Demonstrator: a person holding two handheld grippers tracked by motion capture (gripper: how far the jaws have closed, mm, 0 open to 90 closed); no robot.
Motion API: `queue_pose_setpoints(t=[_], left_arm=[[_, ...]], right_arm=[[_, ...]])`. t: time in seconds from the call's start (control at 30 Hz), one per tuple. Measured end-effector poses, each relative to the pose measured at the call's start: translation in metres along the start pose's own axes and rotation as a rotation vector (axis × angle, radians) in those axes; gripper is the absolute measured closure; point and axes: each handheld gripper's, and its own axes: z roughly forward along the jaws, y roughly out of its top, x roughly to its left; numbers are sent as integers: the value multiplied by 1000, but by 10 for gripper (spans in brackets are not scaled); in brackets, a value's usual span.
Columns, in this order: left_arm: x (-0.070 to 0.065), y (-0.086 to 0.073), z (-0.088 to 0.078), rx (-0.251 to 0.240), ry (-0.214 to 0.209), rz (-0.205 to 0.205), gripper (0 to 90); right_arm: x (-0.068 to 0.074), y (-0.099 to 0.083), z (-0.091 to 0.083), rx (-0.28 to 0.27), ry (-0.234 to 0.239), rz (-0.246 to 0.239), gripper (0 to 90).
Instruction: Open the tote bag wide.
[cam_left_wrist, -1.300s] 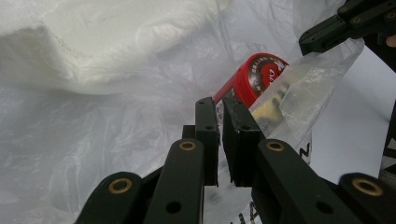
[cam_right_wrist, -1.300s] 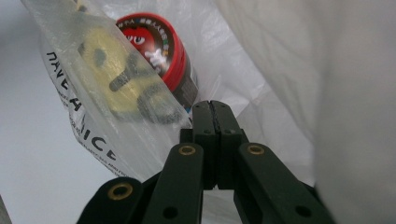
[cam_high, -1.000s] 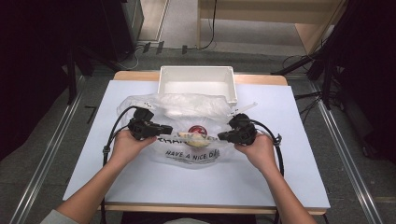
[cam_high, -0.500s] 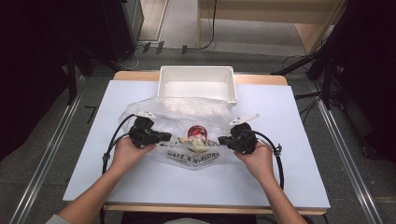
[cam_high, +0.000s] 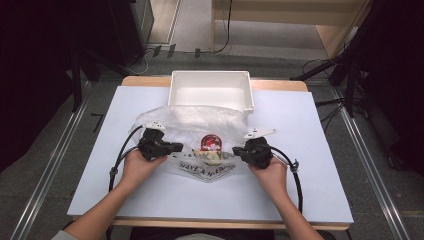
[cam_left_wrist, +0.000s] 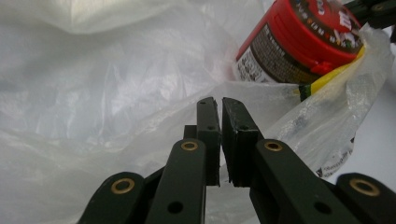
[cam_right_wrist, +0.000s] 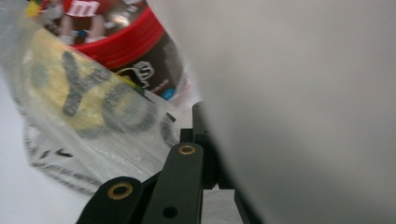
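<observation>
The plastic bag lies on our white tabletop, just in front of the white bin, with black lettering printed on the side nearest us. Inside it we see a red-lidded candy tub resting on a yellow item near the printed edge. We hold the left claw at the bag's left side; in the left gripper view its jaws are closed on a fold of the thin film, with the tub up and to the right behind it. We hold the right claw at the bag's right side; in the right gripper view its jaws are drawn together on the film, a pale sheet of which covers one jaw, and the tub sits close ahead behind the lettering.
</observation>
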Motion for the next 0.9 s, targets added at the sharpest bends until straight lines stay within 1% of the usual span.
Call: queue_pose_setpoints(t=[0.03,0.07,0.1,0.13,0.17,0.27,0.3,0.37,0.43,0.47,0.57,0.63,0.7,0.9], left_arm=[[0,1,1,-13,6,8,872],[0,1,1,-13,6,8,872],[2,1,4,-13,16,11,872],[2,1,4,-13,16,11,872],[5,0,6,-4,31,11,872],[8,-1,8,5,33,4,872],[11,-2,9,10,29,-11,872],[13,-4,11,15,30,-16,871],[14,-5,12,22,36,-19,871],[15,-5,13,26,36,-17,872],[18,-8,13,29,38,-27,871],[19,-9,12,30,42,-27,872],[21,-10,12,28,40,-31,872],[23,-12,10,34,63,-15,874]], right_arm=[[-2,-2,2,-6,-18,-3,900],[-4,-2,3,-6,-14,11,900],[-5,-3,3,-5,-15,17,900],[-7,-4,3,-9,-21,24,900],[-8,-4,3,-9,-17,26,900],[-11,-7,4,-3,-25,35,900],[-14,-9,4,0,-28,47,900],[-17,-11,4,8,-30,62,900],[-18,-12,5,12,-34,61,900],[-18,-13,6,19,-40,69,900],[-21,-15,6,26,-48,72,900],[-22,-17,5,24,-52,84,900],[-25,-19,3,28,-59,83,900],[-29,-21,0,22,-72,108,900]])
